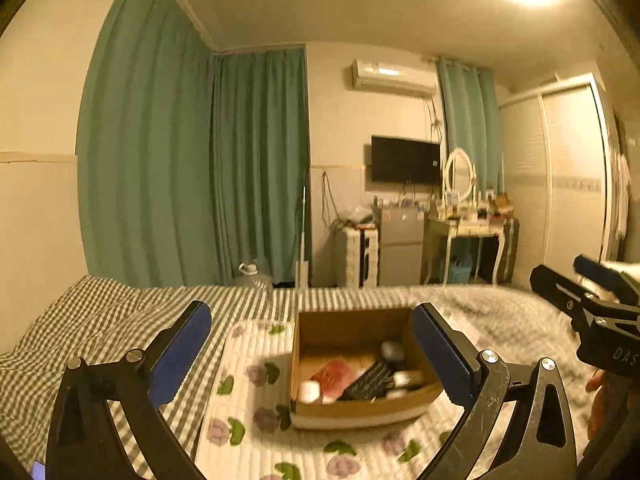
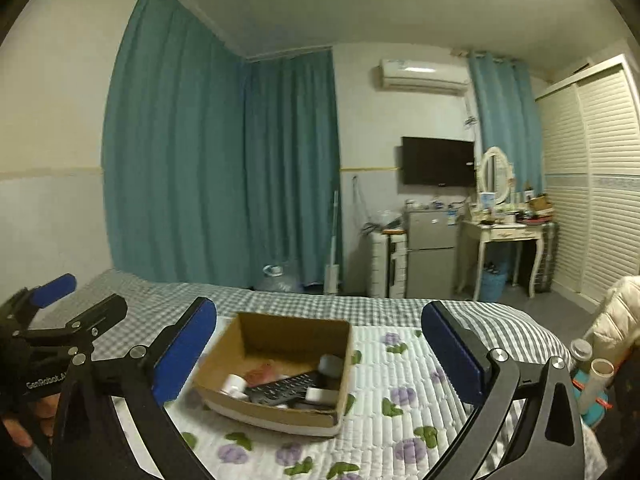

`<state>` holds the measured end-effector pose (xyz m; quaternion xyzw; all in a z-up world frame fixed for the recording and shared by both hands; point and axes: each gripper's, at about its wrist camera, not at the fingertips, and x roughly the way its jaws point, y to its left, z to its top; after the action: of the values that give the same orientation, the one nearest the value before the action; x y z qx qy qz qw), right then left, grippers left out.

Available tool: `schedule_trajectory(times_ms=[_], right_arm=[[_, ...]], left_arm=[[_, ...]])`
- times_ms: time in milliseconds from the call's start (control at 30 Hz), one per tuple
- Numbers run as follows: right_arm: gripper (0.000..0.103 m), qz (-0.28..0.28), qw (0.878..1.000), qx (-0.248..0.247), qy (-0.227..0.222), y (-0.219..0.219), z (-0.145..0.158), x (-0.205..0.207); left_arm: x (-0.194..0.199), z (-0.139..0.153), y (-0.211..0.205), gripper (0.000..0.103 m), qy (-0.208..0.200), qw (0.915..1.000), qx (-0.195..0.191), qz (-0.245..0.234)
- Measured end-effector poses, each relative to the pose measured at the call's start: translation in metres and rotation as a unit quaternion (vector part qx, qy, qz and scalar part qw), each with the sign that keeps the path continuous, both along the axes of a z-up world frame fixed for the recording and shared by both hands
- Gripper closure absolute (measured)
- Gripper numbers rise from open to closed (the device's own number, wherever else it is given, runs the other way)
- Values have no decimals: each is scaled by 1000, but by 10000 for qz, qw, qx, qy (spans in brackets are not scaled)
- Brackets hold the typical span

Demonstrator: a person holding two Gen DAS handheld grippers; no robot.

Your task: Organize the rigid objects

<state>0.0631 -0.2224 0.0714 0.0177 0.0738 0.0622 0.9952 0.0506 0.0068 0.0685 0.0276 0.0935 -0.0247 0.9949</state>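
An open cardboard box (image 1: 360,406) (image 2: 280,416) sits on a floral quilted mat (image 1: 248,420) on the bed. Inside lie a black remote control (image 1: 370,378) (image 2: 284,388), a white cylinder (image 1: 309,392) (image 2: 234,385), a red packet (image 1: 334,376) and a grey round object (image 2: 331,364). My left gripper (image 1: 312,308) is open and empty, held level on the near side of the box. My right gripper (image 2: 319,306) is likewise open with nothing between its blue pads. Each gripper shows at the edge of the other's view.
A grey checked sheet (image 2: 400,308) covers the bed around the mat. At the bed's right edge stand two bottles (image 2: 600,376) and a white jacket (image 2: 616,312). Beyond the bed are teal curtains, a small fridge (image 2: 432,248) and a dressing table (image 2: 504,236).
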Motion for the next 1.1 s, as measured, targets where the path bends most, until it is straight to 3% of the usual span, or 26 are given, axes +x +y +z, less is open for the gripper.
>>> schedule_trajectory(times_ms=[200, 367, 867, 1100], right_arm=[[0, -123, 9993, -212, 282, 11, -66, 23], [0, -4, 9980, -108, 616, 7, -89, 34], [0, -104, 9976, -285, 625, 12, -97, 30], [0, -135, 9975, -315, 621, 13, -98, 31]], left_arm=[[13, -61, 1, 0, 219, 9993, 230, 196], [15, -86, -5, 0, 298, 9988, 384, 23], [18, -89, 9, 0, 442, 9990, -22, 74], [19, -91, 8, 0, 521, 9986, -7, 93]])
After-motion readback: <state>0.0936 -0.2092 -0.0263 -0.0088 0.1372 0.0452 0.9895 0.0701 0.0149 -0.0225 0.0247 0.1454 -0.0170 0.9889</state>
